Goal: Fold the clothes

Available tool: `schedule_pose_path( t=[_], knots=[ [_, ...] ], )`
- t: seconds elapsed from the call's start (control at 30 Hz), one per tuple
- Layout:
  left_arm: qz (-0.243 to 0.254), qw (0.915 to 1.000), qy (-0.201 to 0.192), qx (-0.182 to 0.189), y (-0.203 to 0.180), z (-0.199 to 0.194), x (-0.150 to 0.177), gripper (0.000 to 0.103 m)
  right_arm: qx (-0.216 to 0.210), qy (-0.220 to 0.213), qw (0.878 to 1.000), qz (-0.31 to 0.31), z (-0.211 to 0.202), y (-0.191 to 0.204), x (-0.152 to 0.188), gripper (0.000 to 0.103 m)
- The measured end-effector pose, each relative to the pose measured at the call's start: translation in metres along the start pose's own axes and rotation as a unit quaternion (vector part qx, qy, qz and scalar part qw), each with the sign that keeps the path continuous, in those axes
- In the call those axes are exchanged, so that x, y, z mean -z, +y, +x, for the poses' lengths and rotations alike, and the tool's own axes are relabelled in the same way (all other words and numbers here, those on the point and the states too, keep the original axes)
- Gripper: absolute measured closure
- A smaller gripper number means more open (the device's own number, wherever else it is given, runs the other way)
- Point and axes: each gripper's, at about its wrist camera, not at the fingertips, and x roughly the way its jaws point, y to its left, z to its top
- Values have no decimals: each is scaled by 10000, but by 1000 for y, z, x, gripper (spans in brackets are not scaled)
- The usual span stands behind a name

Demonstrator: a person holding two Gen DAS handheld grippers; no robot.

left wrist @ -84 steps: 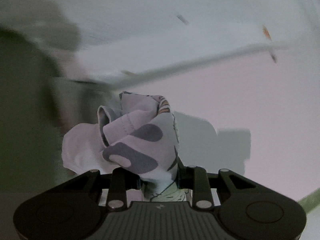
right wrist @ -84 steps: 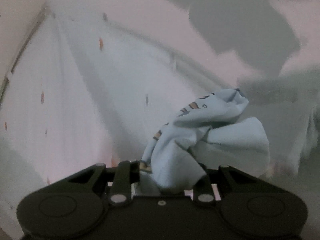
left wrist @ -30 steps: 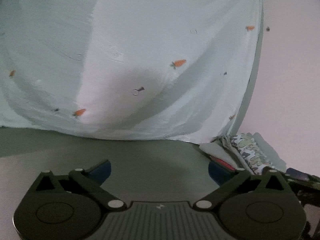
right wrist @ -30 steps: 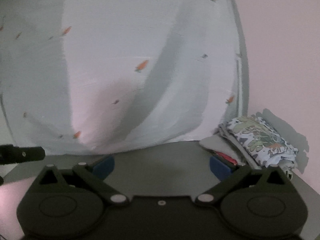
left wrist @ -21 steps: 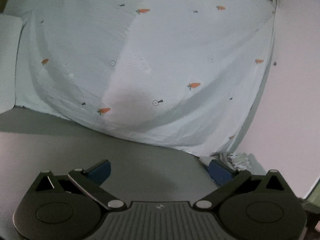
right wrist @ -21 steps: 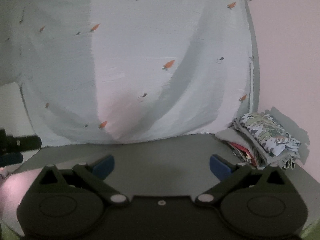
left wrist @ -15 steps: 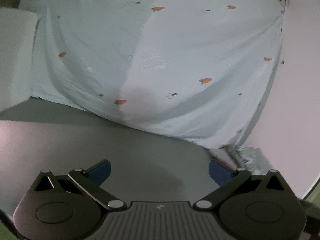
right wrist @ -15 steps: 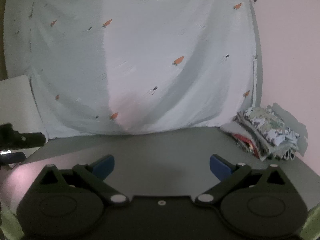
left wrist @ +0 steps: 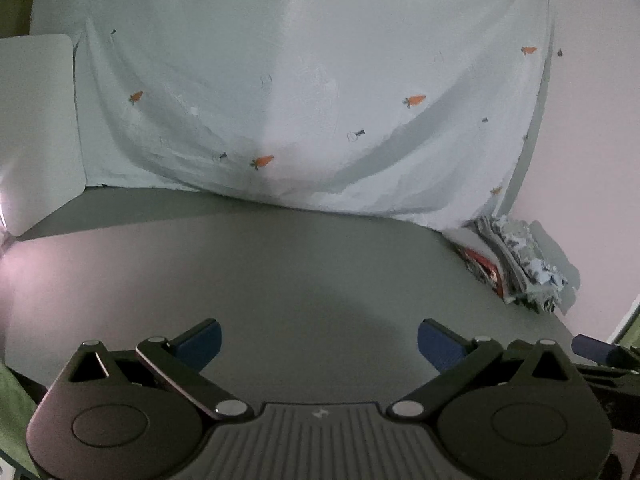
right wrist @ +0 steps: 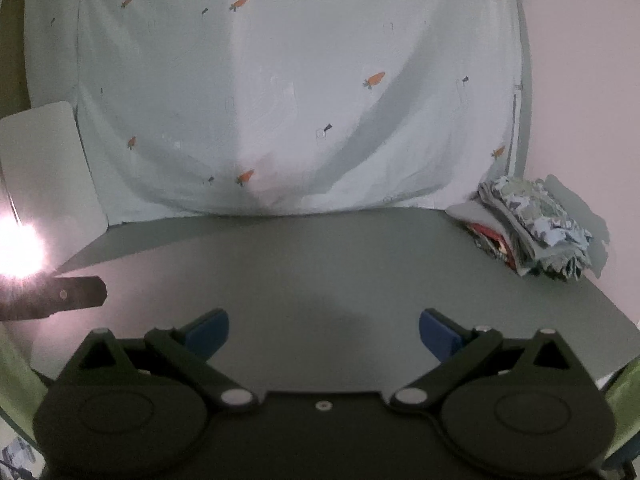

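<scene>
Right wrist: folded clothes stack [right wrist: 536, 228] lies far right of the empty gripper [right wrist: 322, 330].

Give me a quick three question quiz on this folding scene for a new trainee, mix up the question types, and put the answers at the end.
1. True or false: the left gripper is clamped on a garment.
2. Multiple choice: where does the stack of folded clothes sit on the grey table? A) far right corner, by the wall B) near left edge C) centre
3. Fill in: the pale sheet behind the table is printed with small orange ____.

Key:
1. False. Its jaws are wide apart and empty, as are the right gripper's.
2. A
3. carrots
</scene>
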Motion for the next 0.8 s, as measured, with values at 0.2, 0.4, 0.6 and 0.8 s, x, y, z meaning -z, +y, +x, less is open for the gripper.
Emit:
schedule_pose_path(
  t=[0.2, 0.4, 0.6, 0.8],
  knots=[
    [207, 9996, 186, 16, -4, 1, 14, 0, 128, 65, 9998, -114, -6, 8, 12, 0],
    [277, 9995, 153, 1, -3, -1, 16, 0, 196, 54, 9997, -154, -10, 14, 16, 0],
    [268, 9996, 123, 14, 4, -3, 14, 0, 208, 50, 9996, -181, -9, 15, 16, 0],
    [277, 9996, 86, 23, 9, -2, 10, 0, 199, 91, 9996, -182, -8, 17, 17, 0]
  ],
)
